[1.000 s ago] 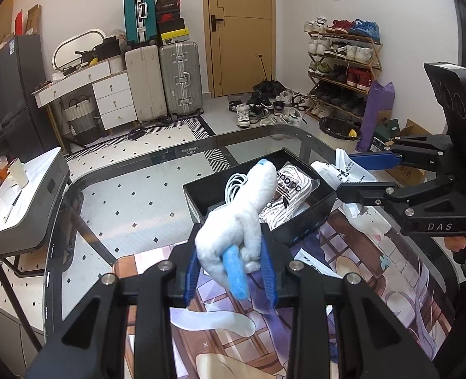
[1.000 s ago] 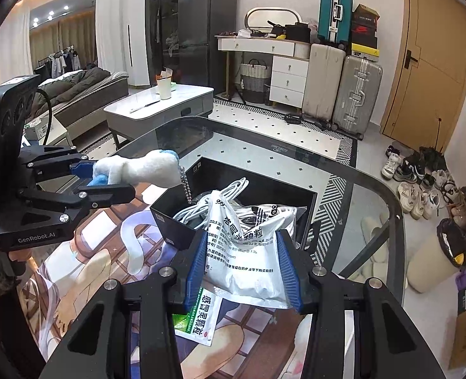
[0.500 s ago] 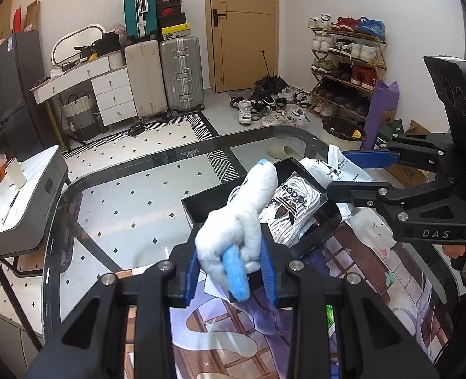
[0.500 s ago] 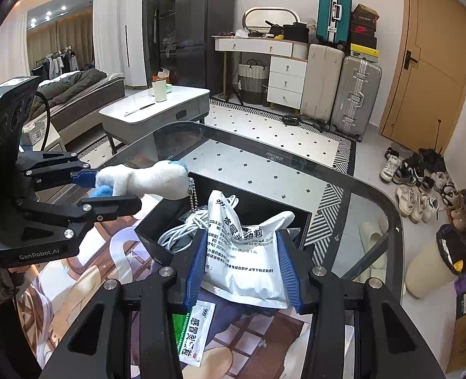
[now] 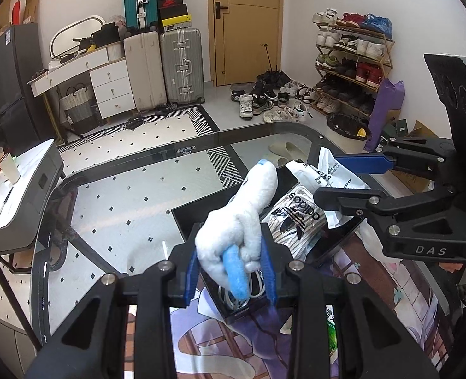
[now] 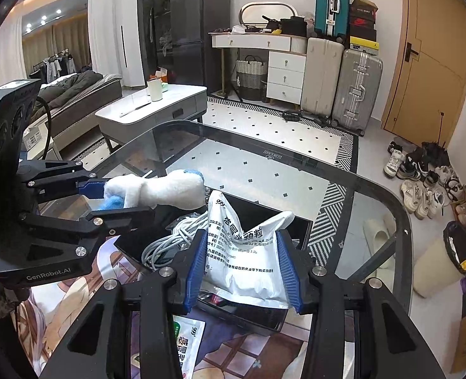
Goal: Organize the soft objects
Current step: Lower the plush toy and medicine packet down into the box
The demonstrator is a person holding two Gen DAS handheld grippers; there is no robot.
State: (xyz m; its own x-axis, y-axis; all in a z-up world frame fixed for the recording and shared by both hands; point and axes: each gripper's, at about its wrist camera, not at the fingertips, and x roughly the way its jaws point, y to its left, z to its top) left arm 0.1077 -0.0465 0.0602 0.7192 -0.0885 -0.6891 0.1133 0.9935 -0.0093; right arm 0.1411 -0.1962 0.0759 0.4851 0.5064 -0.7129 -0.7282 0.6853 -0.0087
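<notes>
1. My left gripper [image 5: 229, 268] is clamped on a white plush toy [image 5: 242, 221] with blue tips. The pads pinch only its lower body, and the long end sticks up and far, out over the black box [image 5: 185, 221]. If I let go from this height, I judge the floppy end could catch the near wall and leave the toy draped over the rim.

2. My right gripper [image 6: 242, 265] is closed on a white medicine pouch [image 6: 245, 252] printed with Chinese text. The pads squeeze its sides and the top flares open above them. The film looks slick, so the pouch may slide down through the pads, or crumple if I squeeze harder.

3. Both grippers hang over the same box, the left one to the left and the right one to the right. Their black frames sit near each other, so lowering both at once risks a knock.

4. The box already holds a coiled white cable [image 6: 169, 240] and a striped adidas bag [image 5: 299, 221]. It looks crowded. Pushed in carelessly, the toy or pouch could ride up on the cable and spill over the rim.

5. The box rests on an illustrated mat on the glass table [image 5: 113, 195], with a loose sachet [image 6: 185, 344] just beside its near wall. A hard press could, I think, shove the box along the mat.
</notes>
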